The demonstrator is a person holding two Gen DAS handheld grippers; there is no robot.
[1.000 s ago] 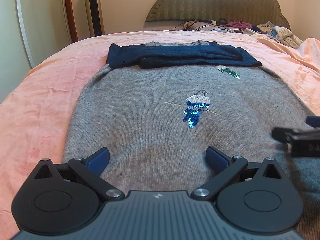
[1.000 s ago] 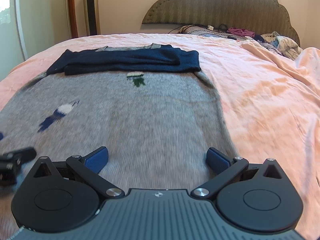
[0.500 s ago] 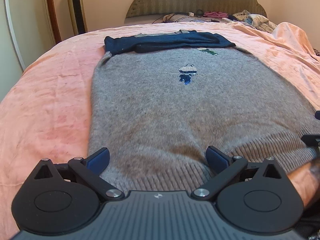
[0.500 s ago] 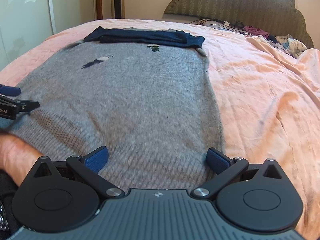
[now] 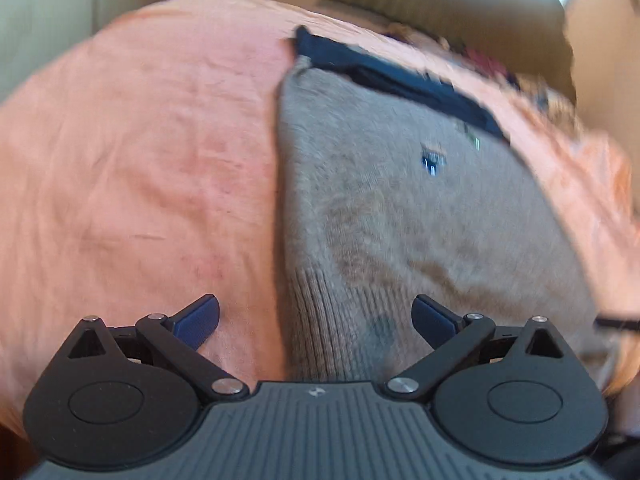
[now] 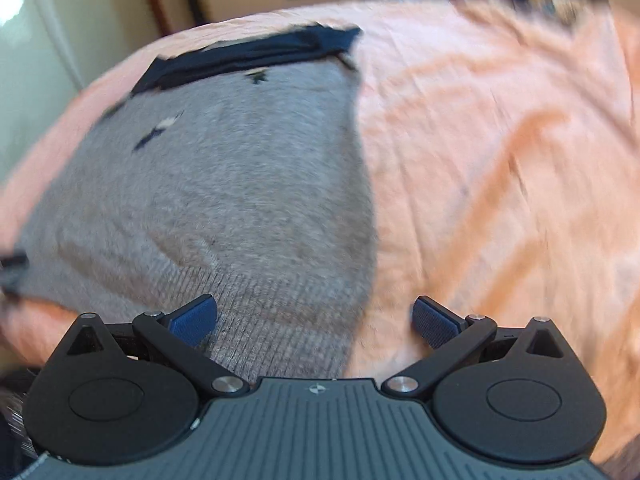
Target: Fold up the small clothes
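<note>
Both wide-open, the left hand-held gripper and right hand-held gripper straddle opposite hem corners of the grey knitted sweater, which stretches lengthwise away.

Left gripper hangs low with jaws spread wide, blue pads well apart, nothing between them. Right gripper likewise gapes wide, gripping nothing. Both views are blurred.
</note>
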